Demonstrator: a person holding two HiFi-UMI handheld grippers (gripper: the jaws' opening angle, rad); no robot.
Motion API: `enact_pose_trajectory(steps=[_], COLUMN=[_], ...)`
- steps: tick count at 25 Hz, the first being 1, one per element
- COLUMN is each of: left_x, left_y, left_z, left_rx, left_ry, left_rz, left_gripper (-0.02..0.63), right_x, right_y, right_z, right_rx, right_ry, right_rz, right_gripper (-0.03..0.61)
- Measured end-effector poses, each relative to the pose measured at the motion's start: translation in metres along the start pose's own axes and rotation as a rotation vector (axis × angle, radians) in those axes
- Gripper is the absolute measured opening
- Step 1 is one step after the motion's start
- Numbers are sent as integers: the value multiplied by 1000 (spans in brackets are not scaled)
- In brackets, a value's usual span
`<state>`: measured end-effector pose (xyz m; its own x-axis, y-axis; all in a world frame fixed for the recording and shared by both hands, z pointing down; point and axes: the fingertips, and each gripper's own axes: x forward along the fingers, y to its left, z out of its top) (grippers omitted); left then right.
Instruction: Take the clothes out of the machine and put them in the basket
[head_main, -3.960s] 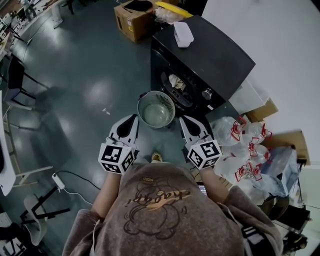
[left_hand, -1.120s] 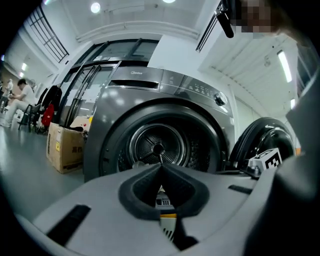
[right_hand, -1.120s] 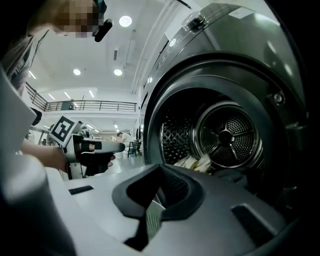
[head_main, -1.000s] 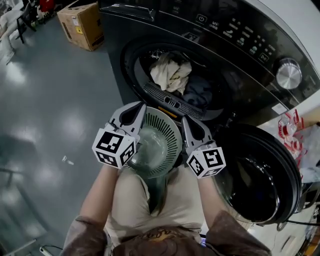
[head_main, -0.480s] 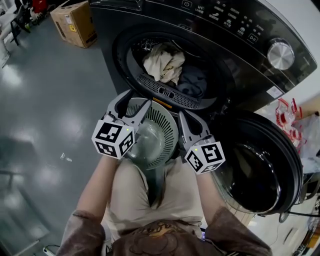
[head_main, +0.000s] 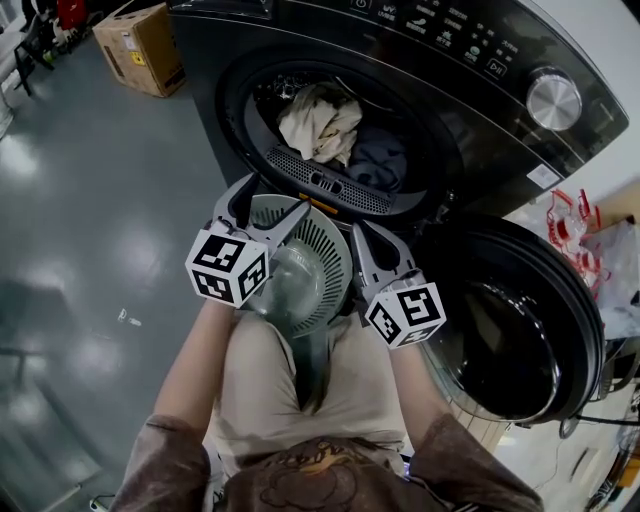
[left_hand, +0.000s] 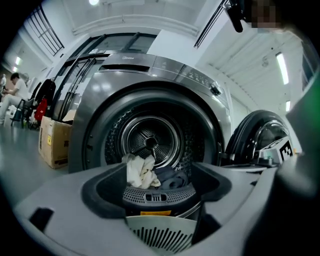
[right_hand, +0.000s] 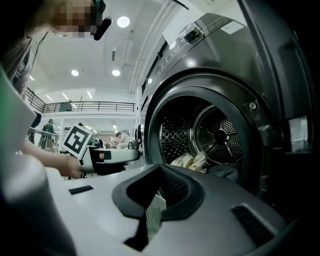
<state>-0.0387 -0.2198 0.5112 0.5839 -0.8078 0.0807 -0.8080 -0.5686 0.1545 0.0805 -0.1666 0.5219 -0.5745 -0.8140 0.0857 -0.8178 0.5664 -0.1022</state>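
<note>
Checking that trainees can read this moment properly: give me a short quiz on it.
1. True or false: the door of the machine is shut.
2. Where is the basket? A) on top of the machine B) just below the drum opening C) behind the person
3. Which gripper's jaws stand apart?
Key: 1 false, it is swung open. 2 B. 3 the left gripper; its jaws have just been opening, with nothing between them.

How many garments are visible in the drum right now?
2: a cream garment at the front left of the drum, and a dark garment touching its right side. Others may be hidden beneath.
</note>
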Motion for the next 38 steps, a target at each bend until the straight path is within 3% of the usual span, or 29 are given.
enact_pose_trajectory(steps=[7,15,25,35,36,38], left_x=[45,144,227,247,246,243], left_y=[16,45,66,73,74,76], left_z=[-5,-20,-70,-99,-100,-100], left_rx=[74,195,316,357,378,423], left_ry=[26,98,319,472,480,487], left_rz=[13,70,56,79,81,89], left_gripper=[411,424,457,453,439,310], right_x=[-4,-11,-26,-32,-32,-33], right_y=[-2,-2,-15,-25,-25,-25], right_z=[-2,3,-1,0,0,-1], right_rx=[13,18,51,77,78,89], right_ry=[5,-4,-17,-29,-29,-31], right_rz=[-4,-31,-100,-141,-142,-141], right_gripper=[-3,-3,-3,-3,-3,-3])
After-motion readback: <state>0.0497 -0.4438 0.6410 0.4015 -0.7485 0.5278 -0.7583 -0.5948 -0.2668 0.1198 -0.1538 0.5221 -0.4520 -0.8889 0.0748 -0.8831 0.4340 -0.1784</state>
